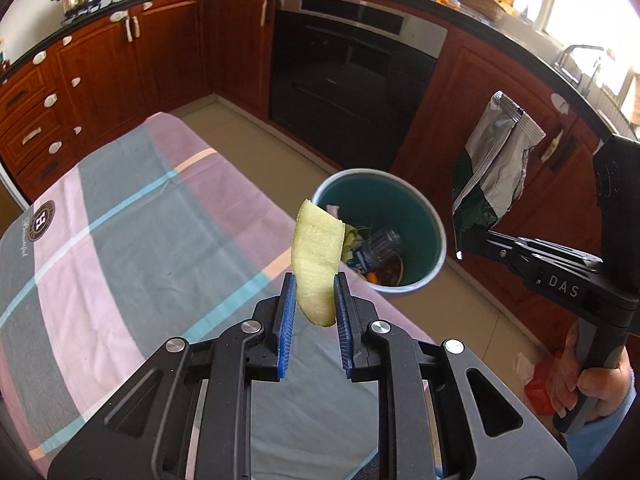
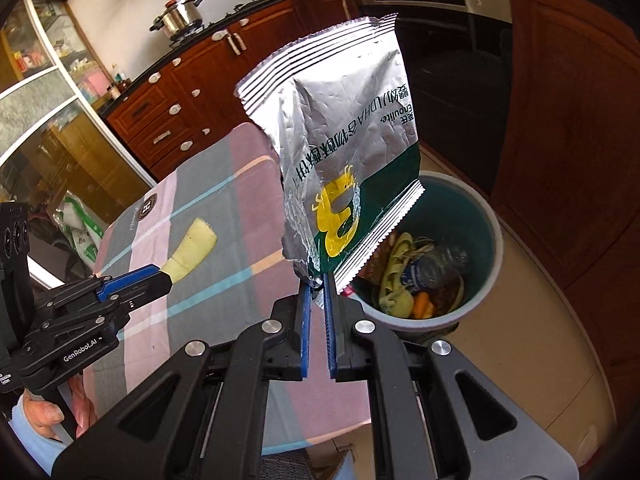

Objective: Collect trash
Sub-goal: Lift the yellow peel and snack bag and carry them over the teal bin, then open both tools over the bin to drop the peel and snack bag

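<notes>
The left gripper [image 1: 315, 300] pinches a limp peel [image 1: 318, 256] just short of the bin [image 1: 436, 240]. The right gripper [image 2: 318, 284], nearly closed, nips a foil bag's [image 2: 340, 152] corner beside the bin (light, crinkly, likely slippery; grip the sealed edges).

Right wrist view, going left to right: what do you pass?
left gripper → yellow peel → foil packet → trash bin
</notes>
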The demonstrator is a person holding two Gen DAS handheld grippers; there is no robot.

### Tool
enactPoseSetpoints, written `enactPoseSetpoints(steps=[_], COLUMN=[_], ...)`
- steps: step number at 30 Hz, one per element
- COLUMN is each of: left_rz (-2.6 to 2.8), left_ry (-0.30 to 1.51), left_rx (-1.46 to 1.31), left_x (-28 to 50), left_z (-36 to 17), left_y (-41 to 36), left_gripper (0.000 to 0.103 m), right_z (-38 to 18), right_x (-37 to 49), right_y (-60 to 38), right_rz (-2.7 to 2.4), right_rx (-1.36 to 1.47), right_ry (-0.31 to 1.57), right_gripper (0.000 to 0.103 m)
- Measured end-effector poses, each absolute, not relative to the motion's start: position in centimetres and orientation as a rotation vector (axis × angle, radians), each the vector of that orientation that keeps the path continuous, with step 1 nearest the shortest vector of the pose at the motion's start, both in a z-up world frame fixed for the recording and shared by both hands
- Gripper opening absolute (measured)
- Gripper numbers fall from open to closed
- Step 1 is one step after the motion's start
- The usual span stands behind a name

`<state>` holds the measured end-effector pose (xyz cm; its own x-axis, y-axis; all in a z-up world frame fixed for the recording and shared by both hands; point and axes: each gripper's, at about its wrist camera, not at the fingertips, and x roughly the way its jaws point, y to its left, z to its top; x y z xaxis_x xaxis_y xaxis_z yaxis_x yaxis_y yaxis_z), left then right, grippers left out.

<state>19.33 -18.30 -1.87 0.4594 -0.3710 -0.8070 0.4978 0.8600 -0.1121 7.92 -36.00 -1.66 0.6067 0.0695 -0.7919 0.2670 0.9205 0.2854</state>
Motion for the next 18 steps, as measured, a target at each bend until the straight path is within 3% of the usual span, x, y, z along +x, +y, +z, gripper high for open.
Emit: enactPoseSetpoints(steps=[18], left_rz=[-0.617], left_ry=[1.077], left_rx=[0.245], left_x=[23.1], left_z=[-7.5], left_y=[-30.5], left_gripper=[0.02], right_z=[-7.8], right_x=[9.4], right_y=[-44.0], right_rz=[-0.118], right_rx=[0.505], right_ry=[1.074], right_gripper=[0.007])
